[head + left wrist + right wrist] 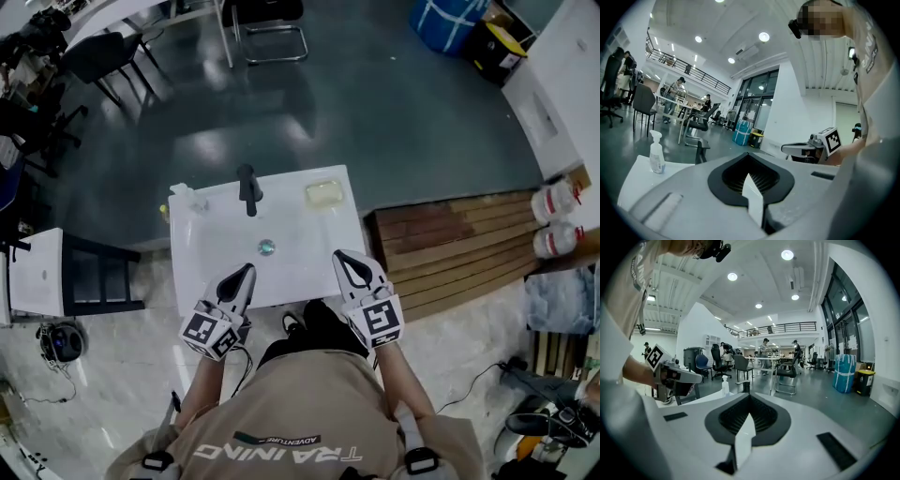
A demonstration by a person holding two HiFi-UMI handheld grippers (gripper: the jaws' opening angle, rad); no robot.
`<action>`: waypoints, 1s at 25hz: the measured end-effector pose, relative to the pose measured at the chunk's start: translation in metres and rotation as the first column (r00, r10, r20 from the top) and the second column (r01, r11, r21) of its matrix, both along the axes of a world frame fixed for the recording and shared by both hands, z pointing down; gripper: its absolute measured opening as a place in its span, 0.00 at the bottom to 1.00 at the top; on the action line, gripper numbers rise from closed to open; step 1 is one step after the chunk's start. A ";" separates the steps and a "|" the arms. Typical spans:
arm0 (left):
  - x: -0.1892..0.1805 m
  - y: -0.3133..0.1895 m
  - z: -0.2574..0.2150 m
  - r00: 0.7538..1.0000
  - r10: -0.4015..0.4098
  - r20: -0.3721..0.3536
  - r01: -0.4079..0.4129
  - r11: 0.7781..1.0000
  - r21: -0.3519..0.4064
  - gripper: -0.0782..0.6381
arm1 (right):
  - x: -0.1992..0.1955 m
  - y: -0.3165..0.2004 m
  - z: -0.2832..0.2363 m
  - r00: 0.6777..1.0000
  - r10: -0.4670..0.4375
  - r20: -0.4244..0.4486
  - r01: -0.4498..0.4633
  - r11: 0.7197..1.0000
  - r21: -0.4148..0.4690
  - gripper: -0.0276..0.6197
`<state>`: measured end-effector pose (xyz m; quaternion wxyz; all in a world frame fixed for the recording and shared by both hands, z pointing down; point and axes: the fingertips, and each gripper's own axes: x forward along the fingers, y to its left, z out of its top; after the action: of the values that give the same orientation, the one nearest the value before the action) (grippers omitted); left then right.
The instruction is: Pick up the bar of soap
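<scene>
The pale yellow bar of soap [323, 194] lies at the far right corner of the white washbasin top [211, 262], right of the black tap [248, 188]. My left gripper [246, 272] hangs over the basin's near edge, shut with nothing in it. My right gripper [345, 258] is at the near right corner, also shut and empty, well short of the soap. In the left gripper view the shut left gripper [751, 178] fills the bottom and hides the soap. The right gripper view shows the right gripper [747, 420] the same way, with the tap [745, 386] beyond.
A spray bottle [183, 197] stands at the basin's far left corner, and the drain [266, 247] is in the middle. A dark rack [98, 277] sits left of the basin. A wooden pallet [450, 244] and white jugs [553, 202] are on the right.
</scene>
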<state>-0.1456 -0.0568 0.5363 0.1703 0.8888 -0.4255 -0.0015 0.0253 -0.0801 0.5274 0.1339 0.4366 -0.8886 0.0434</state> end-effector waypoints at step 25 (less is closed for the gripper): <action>0.074 -0.113 -0.025 0.996 -0.065 0.062 0.066 0.997 -0.027 0.10 | 0.062 -0.112 0.049 0.992 -0.108 0.062 0.111 0.993 -0.047 0.05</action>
<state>-0.0717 -0.1696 0.5117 0.1698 0.8714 -0.4594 0.0262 0.0873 -0.1925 0.5764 0.1204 0.3824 -0.9133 0.0712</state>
